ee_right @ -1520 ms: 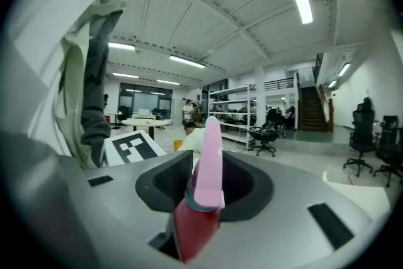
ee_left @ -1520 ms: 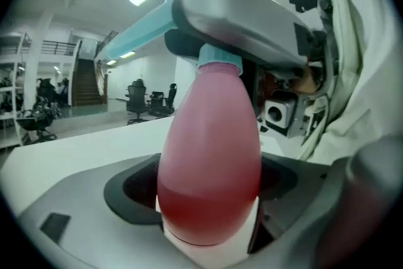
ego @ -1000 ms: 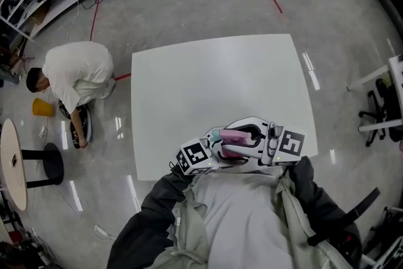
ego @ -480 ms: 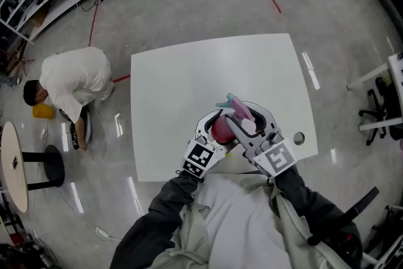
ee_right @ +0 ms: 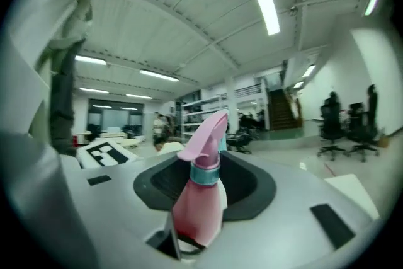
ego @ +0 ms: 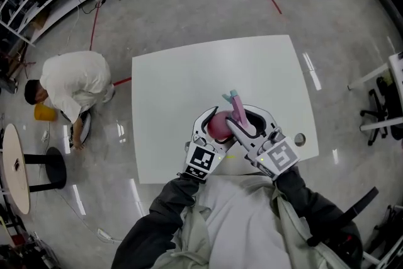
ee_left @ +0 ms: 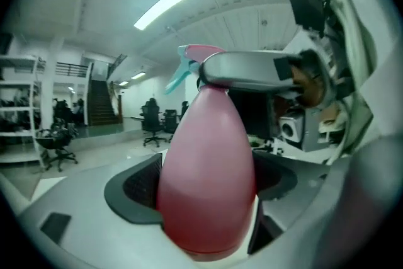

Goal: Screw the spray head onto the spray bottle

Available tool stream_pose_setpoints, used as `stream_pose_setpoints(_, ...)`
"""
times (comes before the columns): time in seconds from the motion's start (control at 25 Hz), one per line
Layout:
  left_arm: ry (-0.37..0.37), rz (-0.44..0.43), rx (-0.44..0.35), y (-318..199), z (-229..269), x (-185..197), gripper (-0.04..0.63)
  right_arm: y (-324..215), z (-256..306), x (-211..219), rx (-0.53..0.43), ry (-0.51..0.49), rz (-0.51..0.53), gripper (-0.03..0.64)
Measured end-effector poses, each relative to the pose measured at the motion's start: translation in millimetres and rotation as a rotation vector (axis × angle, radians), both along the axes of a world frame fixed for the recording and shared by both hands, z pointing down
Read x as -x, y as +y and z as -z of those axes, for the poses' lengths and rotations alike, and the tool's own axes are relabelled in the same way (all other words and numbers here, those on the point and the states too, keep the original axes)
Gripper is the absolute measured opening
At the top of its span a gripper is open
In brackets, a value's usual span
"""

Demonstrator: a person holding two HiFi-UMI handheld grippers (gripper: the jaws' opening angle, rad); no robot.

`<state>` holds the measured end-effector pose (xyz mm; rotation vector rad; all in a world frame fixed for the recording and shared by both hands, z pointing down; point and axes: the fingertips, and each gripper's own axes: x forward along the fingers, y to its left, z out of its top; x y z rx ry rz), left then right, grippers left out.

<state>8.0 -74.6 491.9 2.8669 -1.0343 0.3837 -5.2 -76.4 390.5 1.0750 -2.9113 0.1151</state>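
I see the pink bottle (ee_left: 208, 186) lifted over the near edge of the white surface (ego: 189, 79), close in front of my body. The left gripper (ego: 215, 126) is clamped on its wide lower body, with the pads pressing on both sides. The spray head (ee_right: 204, 135) sits on the neck above a teal collar (ee_right: 204, 174). The right gripper (ego: 242, 116) is around this neck. Its jaws have just been opening, and in the right gripper view I see a gap on each side, so they do not press it.
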Motion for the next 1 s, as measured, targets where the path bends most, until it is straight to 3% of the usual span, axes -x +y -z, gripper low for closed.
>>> stream_pose_setpoints(0.08, -0.057, 0.099, 0.002, -5.7, -8.7, -0.7, 0.434, -9.0, -6.1, -7.7, 0.004, 0.035, -0.188, 0.135)
stream_pose_setpoints(0.12, -0.049, 0.114, 0.009, -5.7, -9.5, -3.1, 0.434, -9.0, -5.4, -8.8, -0.016, 0.05, -0.237, 0.136)
stream_pose_setpoints(0.2, 0.033, 0.084, 0.026, -2.1, -2.2, -7.6, 0.434, -2.6, 1.9, -4.8, -0.069, 0.046, -0.226, 0.137)
stream_pose_setpoints(0.36, 0.224, -0.131, 0.035, 15.7, 22.1, -11.4, 0.434, 25.7, 14.1, 9.0, -0.048, -0.082, 0.111, 0.166)
stream_pose_setpoints(0.44, 0.278, -0.257, 0.063, 25.7, 32.2, -10.7, 0.434, 30.5, 17.4, 8.7, -0.022, -0.124, 0.249, 0.181)
stream_pose_setpoints(0.6, 0.229, -0.44, 0.096, 45.6, 33.0, -16.2, 0.434, 37.0, 22.4, 6.3, -0.009, -0.118, 0.362, 0.181)
stream_pose_setpoints(0.68, 0.192, -0.474, 0.1, 48.9, 31.4, -19.8, 0.434, 43.1, 23.1, 8.6, -0.014, -0.073, 0.395, 0.177)
stream_pose_setpoints(0.8, 0.179, -0.373, 0.056, 34.6, 33.4, -16.3, 0.434, 32.6, 28.8, 6.9, -0.049, -0.074, 0.293, 0.148)
stream_pose_setpoints(0.92, 0.199, -0.157, 0.045, 11.8, 34.0, -9.7, 0.434, 10.5, 31.2, 1.2, -0.062, -0.104, 0.016, 0.124)
stream_pose_setpoints(1.0, 0.23, -0.079, 0.064, 6.8, 34.1, -13.1, 0.433, 10.3, 34.5, 6.6, -0.119, -0.079, -0.088, 0.124)
